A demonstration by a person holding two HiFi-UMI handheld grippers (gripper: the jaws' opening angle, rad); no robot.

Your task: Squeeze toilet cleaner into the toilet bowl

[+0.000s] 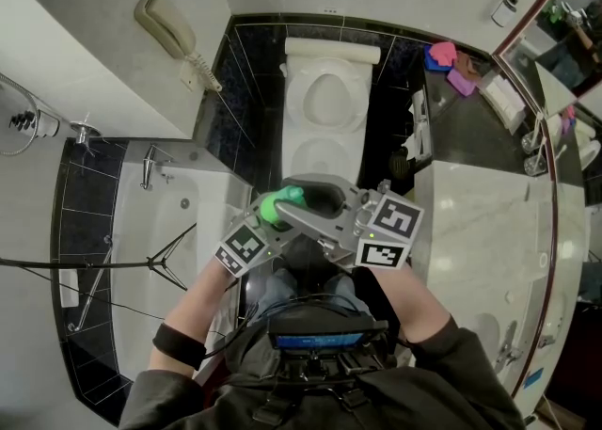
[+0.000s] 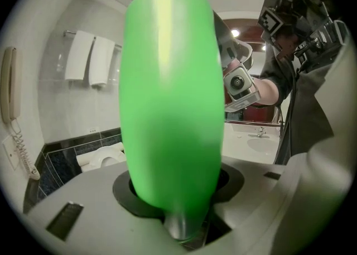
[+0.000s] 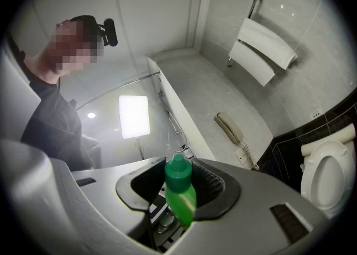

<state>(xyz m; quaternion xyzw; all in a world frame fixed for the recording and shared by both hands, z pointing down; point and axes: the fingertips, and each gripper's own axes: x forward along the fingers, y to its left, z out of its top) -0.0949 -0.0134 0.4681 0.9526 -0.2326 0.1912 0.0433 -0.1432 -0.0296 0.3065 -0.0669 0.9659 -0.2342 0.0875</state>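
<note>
In the head view both grippers meet just above the person's lap, in front of the white toilet (image 1: 324,99). The bright green toilet cleaner bottle (image 1: 280,204) lies between them. My left gripper (image 1: 277,221) is shut on the bottle's body, which fills the left gripper view (image 2: 170,97). My right gripper (image 1: 312,200) comes in from the right. In the right gripper view its black pads sit on either side of the darker green cap (image 3: 178,171) and seem to touch it. The toilet also shows low in both gripper views (image 2: 103,159) (image 3: 326,173).
A bathtub (image 1: 160,230) runs along the left, with a wall phone (image 1: 169,28) above it. A marble vanity counter (image 1: 489,221) with a sink stands on the right under a mirror. Towels (image 3: 262,50) hang on a wall rack. Dark tiles surround the toilet.
</note>
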